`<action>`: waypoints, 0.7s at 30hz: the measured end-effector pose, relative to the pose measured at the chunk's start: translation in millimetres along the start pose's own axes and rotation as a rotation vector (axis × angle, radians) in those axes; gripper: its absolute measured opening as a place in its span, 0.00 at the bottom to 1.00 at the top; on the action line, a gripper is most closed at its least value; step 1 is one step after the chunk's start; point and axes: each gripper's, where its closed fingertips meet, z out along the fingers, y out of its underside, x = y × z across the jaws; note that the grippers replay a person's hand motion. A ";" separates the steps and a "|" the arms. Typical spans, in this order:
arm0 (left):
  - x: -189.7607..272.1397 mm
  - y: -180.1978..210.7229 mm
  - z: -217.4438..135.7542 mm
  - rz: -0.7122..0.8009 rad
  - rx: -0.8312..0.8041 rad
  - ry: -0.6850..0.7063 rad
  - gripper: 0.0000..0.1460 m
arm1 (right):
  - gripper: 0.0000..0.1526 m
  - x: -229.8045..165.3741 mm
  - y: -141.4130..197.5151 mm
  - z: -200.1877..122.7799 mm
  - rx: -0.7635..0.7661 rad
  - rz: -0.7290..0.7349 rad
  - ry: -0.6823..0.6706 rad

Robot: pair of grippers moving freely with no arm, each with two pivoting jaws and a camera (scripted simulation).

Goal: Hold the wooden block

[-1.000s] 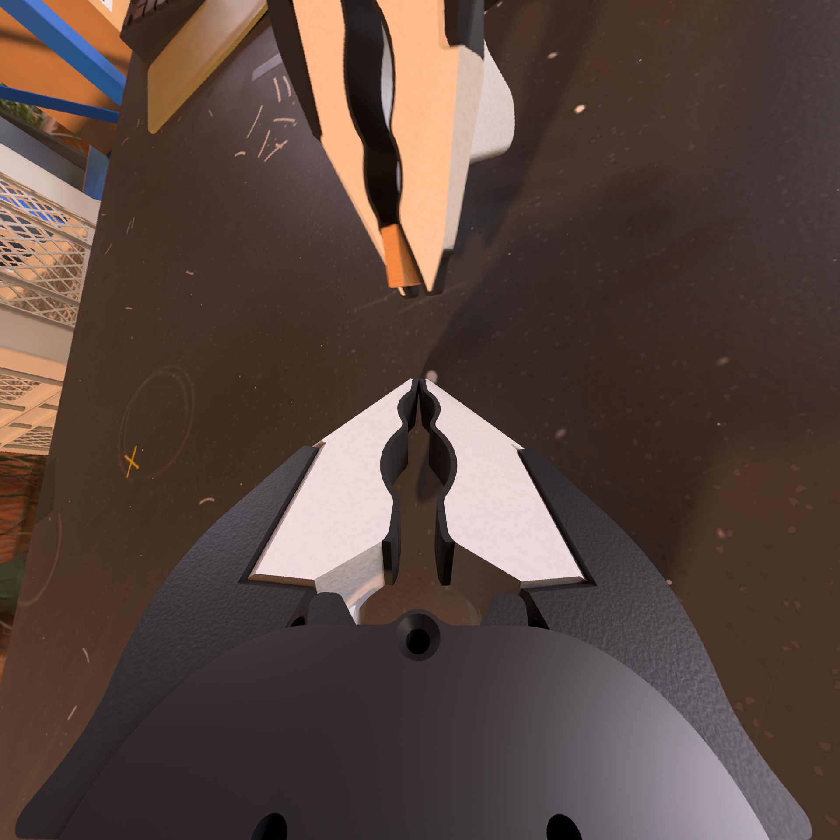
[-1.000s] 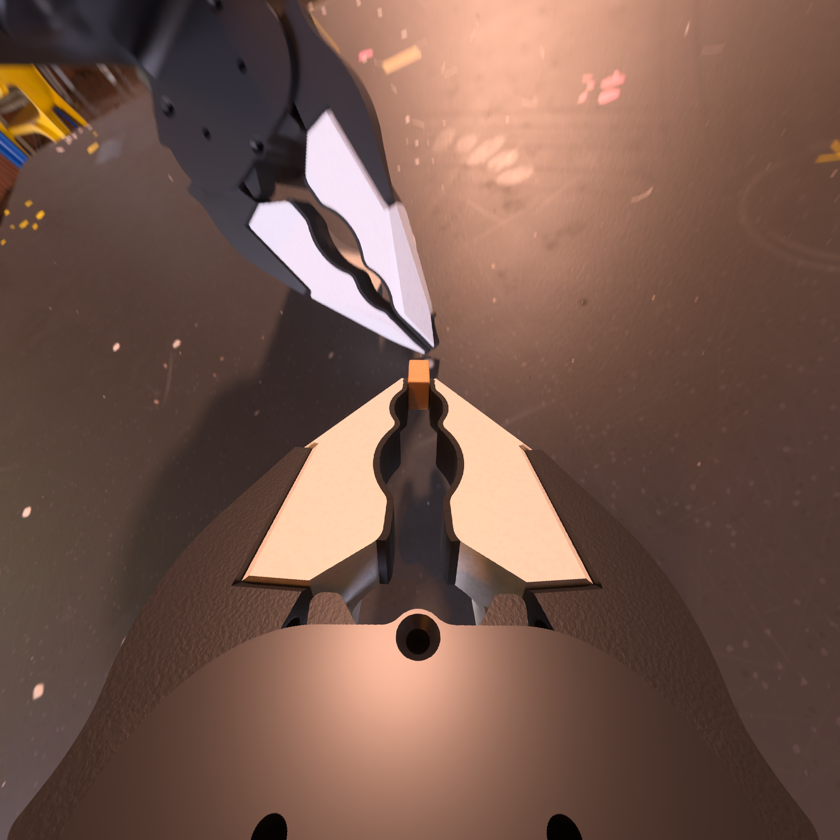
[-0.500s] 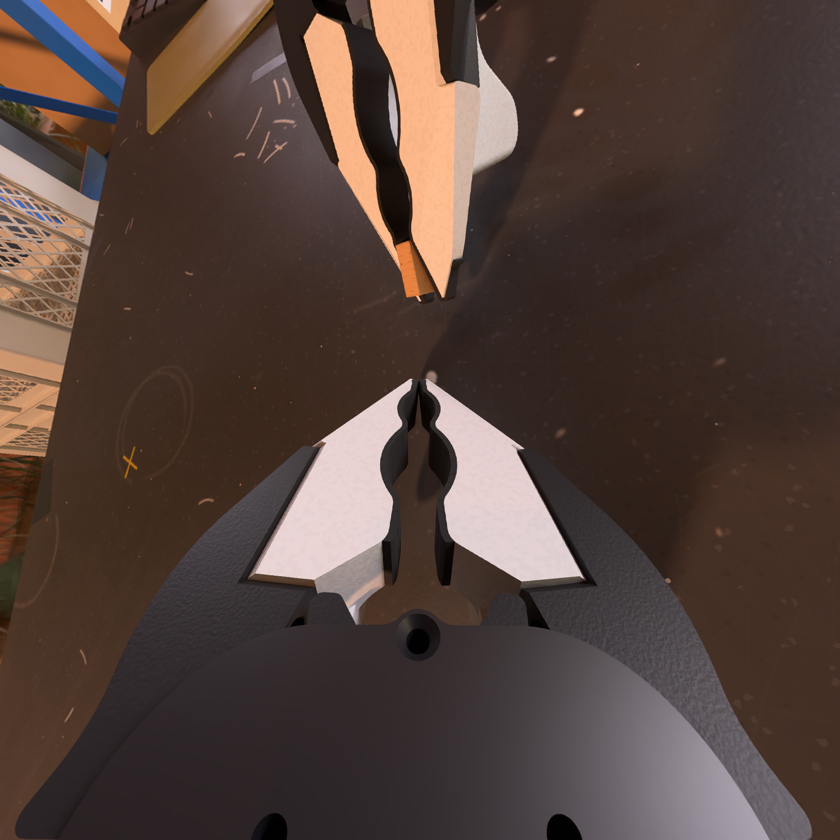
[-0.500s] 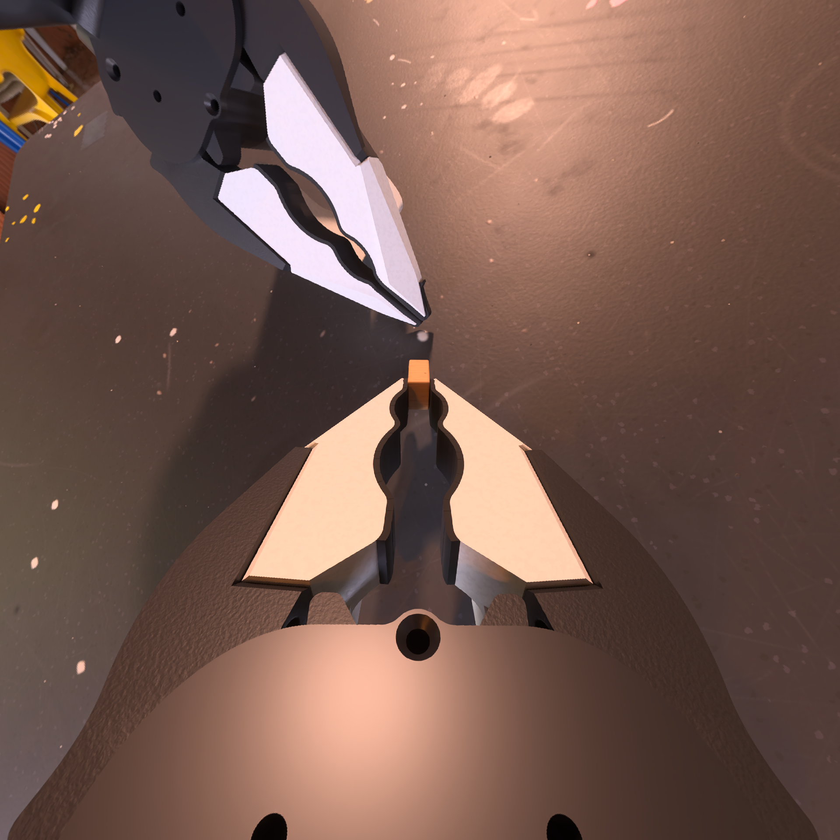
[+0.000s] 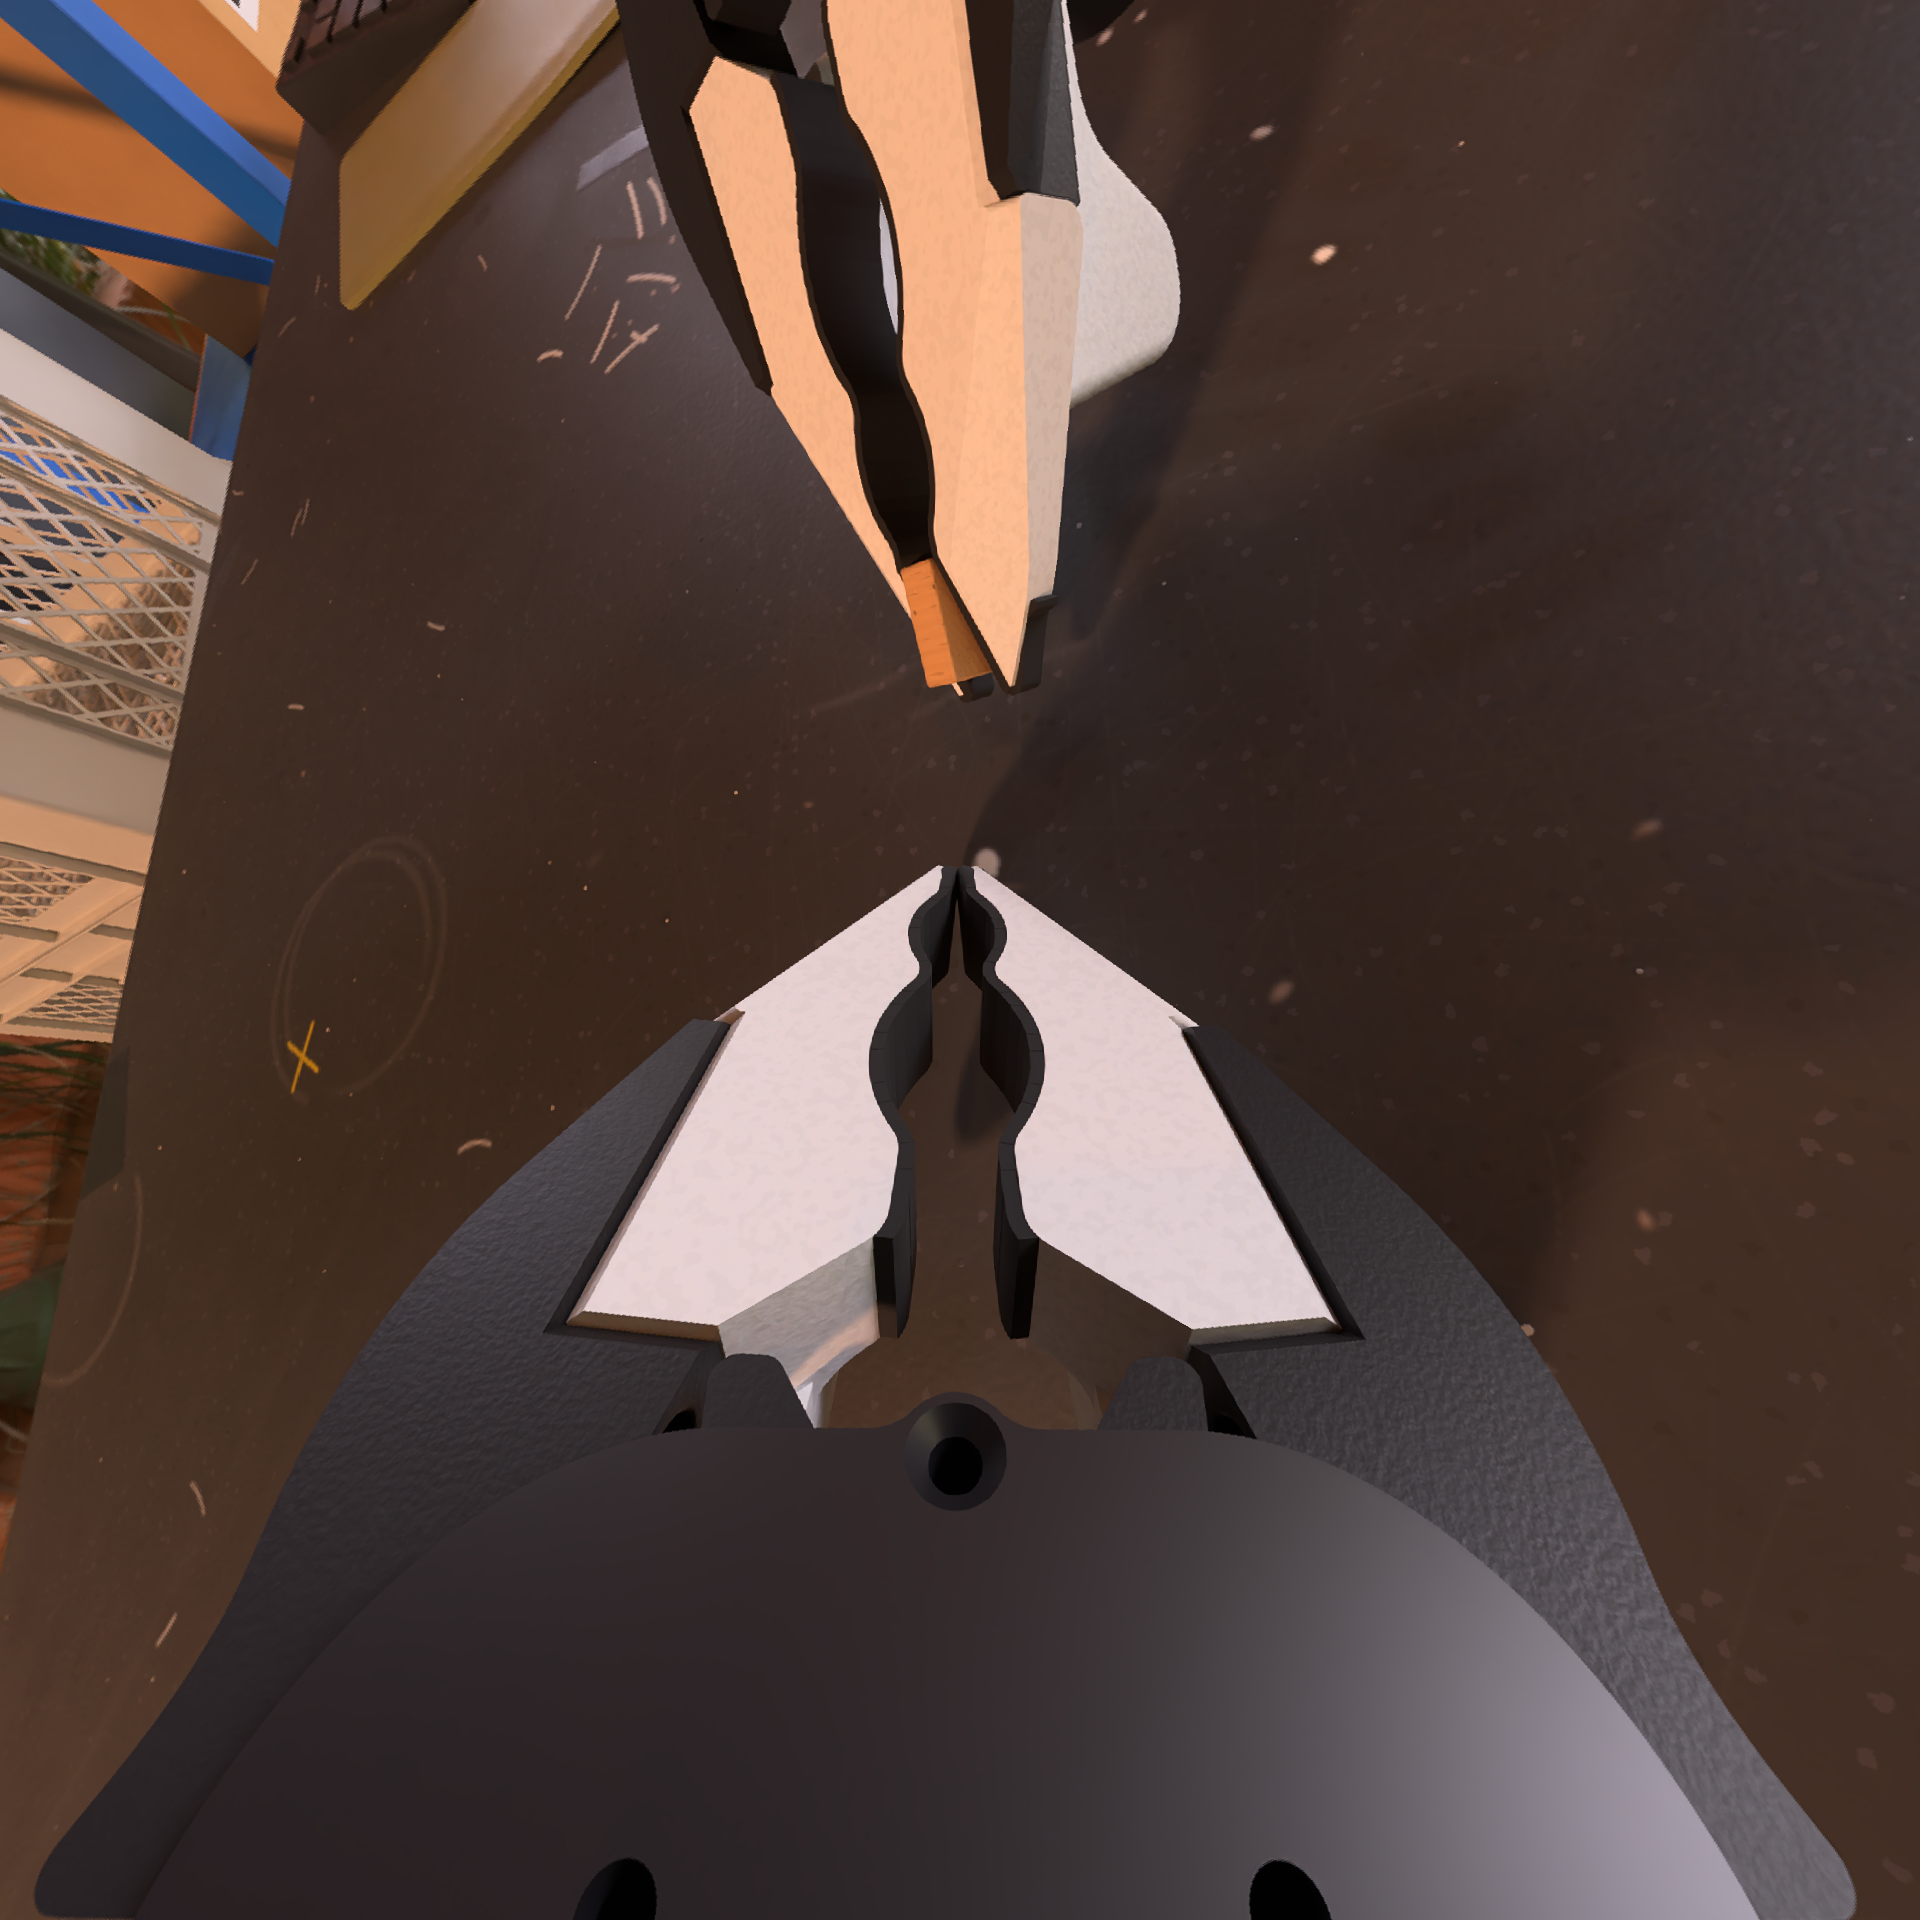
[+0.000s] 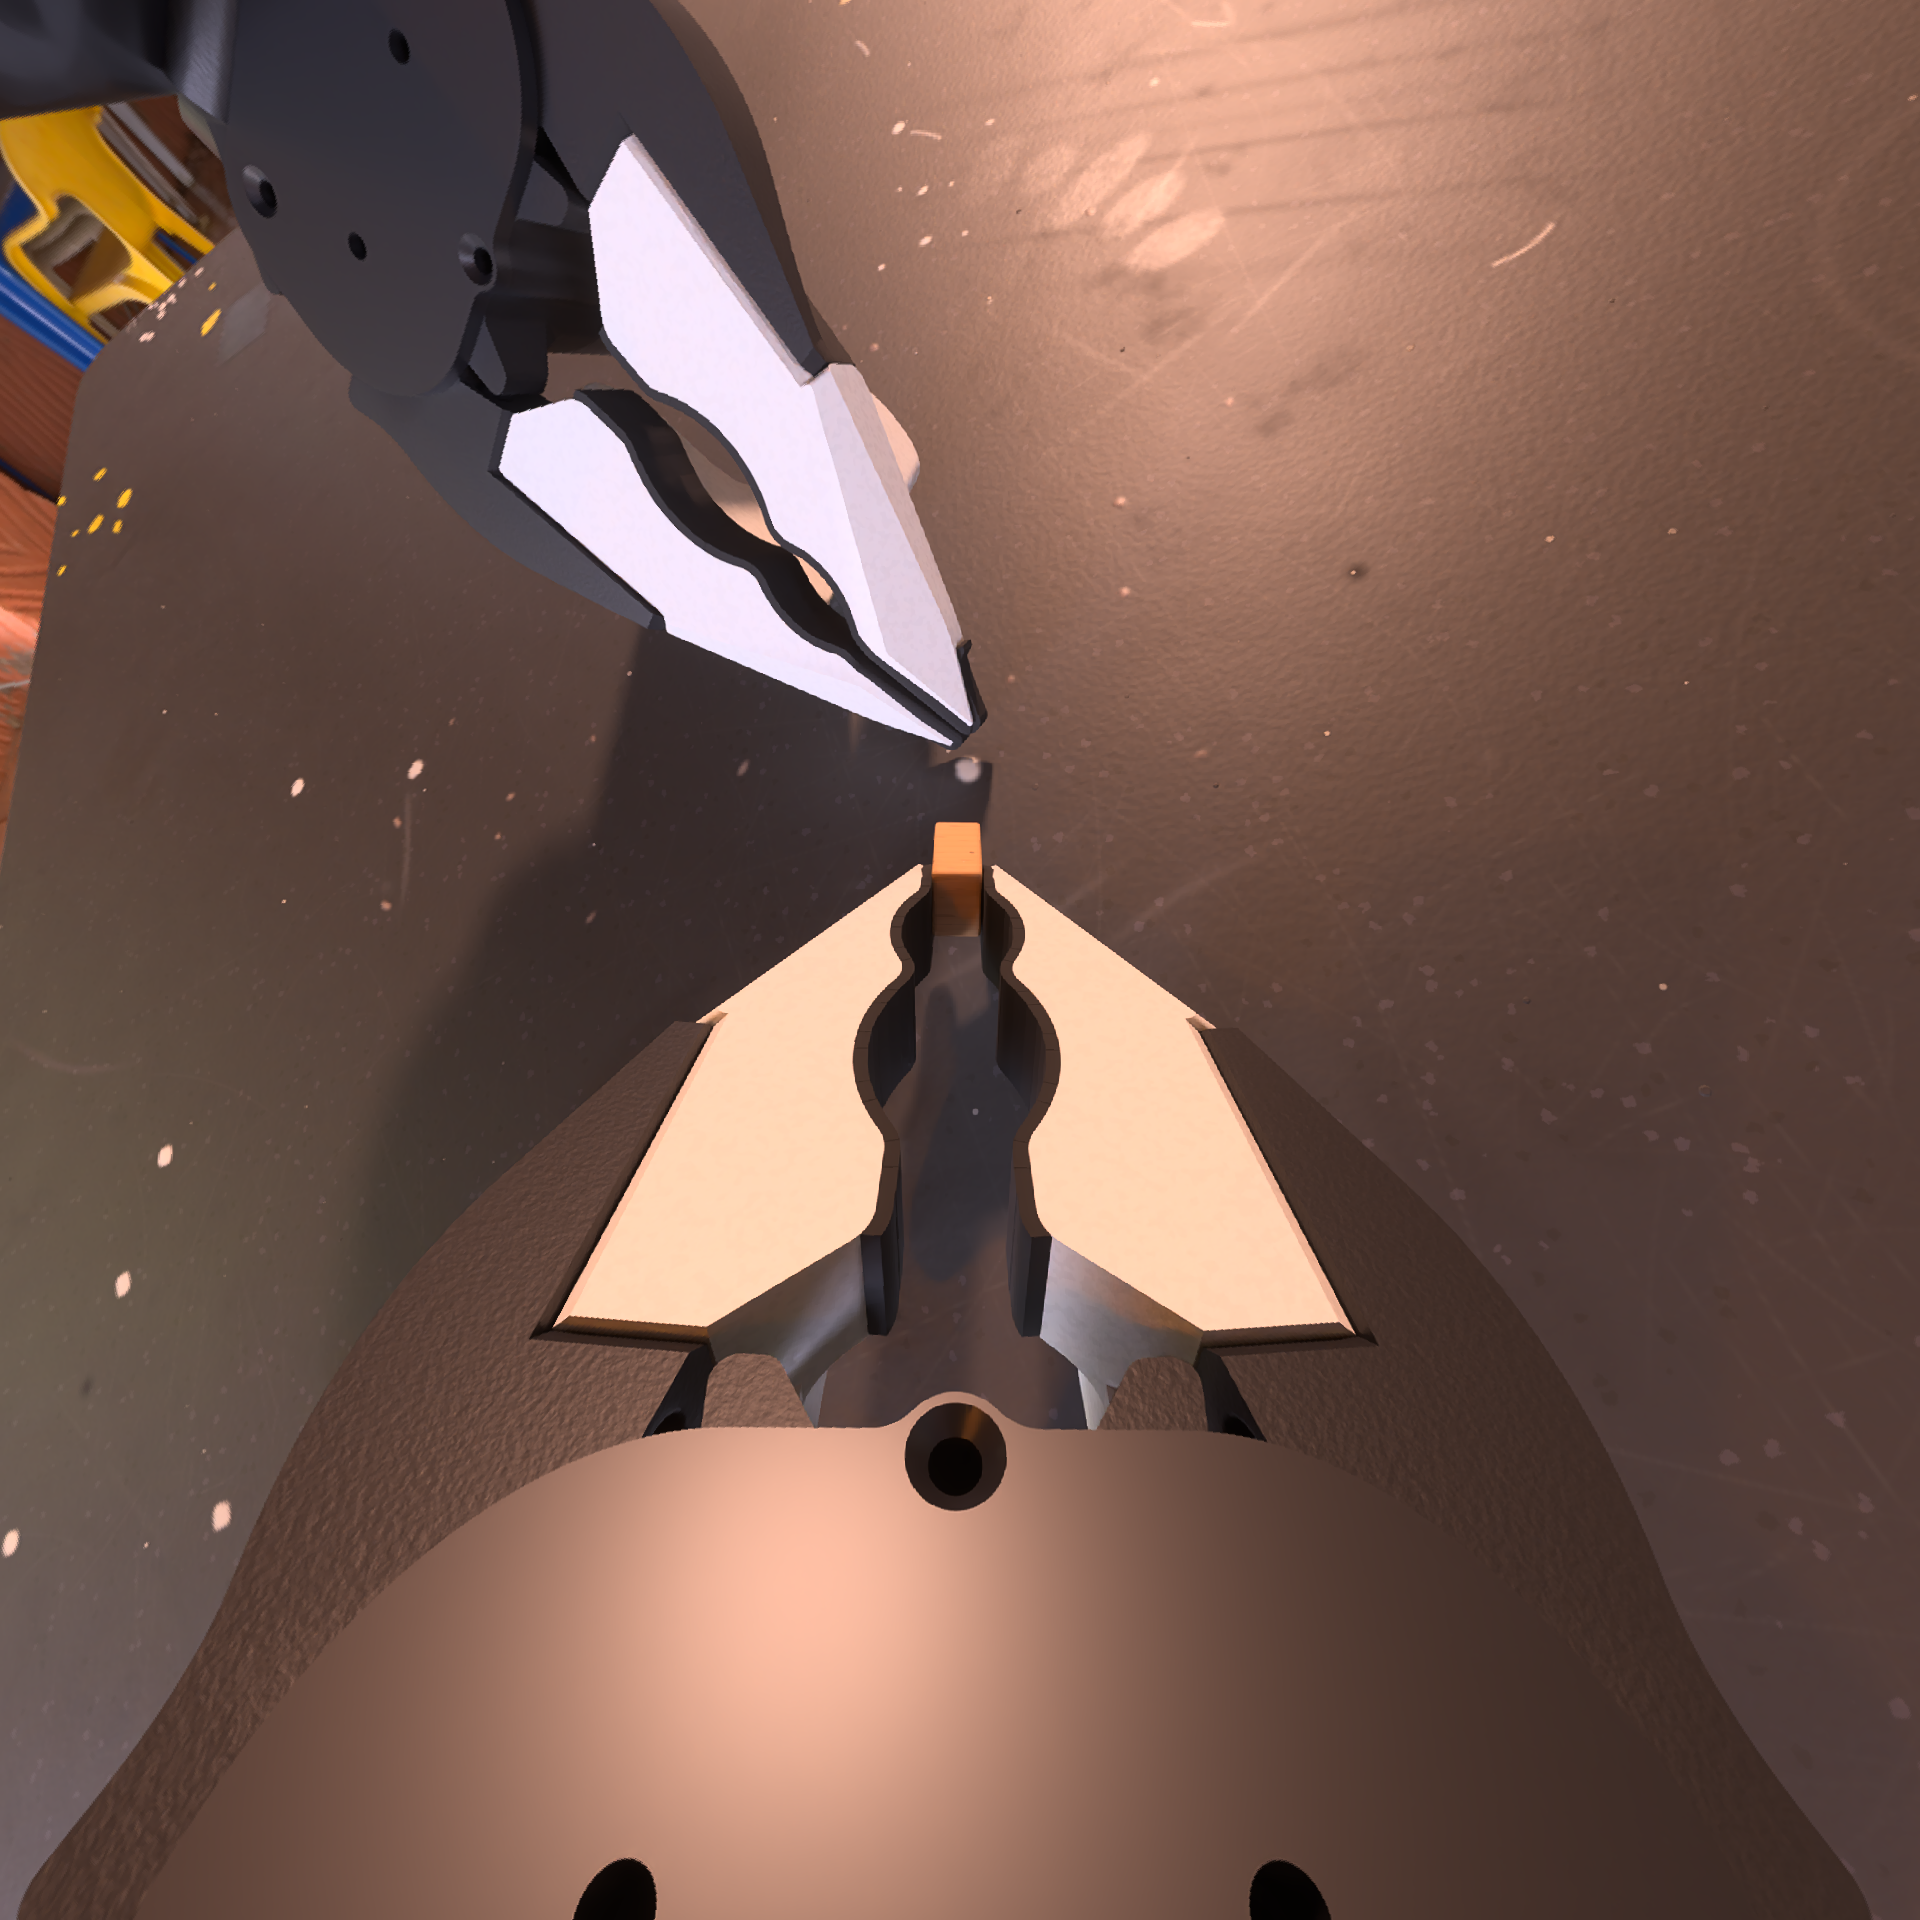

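Observation:
The wooden block (image 6: pixel 956 878) is a small orange piece pinched between the tips of my right gripper (image 6: pixel 957 871), which is shut on it above the dark table. In the left wrist view the same block (image 5: pixel 940 623) shows at the tips of the right gripper (image 5: pixel 971 665), pointing toward me. My left gripper (image 5: pixel 956 871) is shut and empty, its tips a short way from the block. In the right wrist view the left gripper (image 6: pixel 961 727) points down at the block from the upper left, apart from it.
The dark scuffed table (image 5: pixel 1455 727) lies under both grippers. A tan wooden board (image 5: pixel 436 177) lies at its far left edge, with blue racking (image 5: pixel 135 94) and mesh crates (image 5: pixel 73 582) beyond. A yellow object (image 6: pixel 83 218) stands off the table's corner.
The two grippers have shifted slightly relative to each other; the left gripper's tip now sits a little farther from the block in the right wrist view. Both stay shut.

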 end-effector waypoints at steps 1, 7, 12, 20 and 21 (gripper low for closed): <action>0.0 0.0 0.0 0.001 0.000 -0.001 0.00 | 0.05 0.1 -0.1 0.0 0.000 0.000 -0.001; 0.1 0.0 0.1 0.000 0.000 0.000 0.00 | 0.05 0.3 -0.4 0.3 0.000 0.004 -0.001; -0.3 -0.2 0.4 0.000 -0.002 -0.006 0.00 | 0.05 0.6 0.0 0.5 -0.002 0.003 0.003; -0.7 -0.5 1.0 0.005 -0.004 -0.013 0.00 | 0.05 0.6 0.0 0.6 -0.002 0.008 -0.001; -0.6 -0.7 1.1 0.005 -0.004 -0.013 0.00 | 0.05 0.7 -0.1 0.5 -0.002 0.011 -0.003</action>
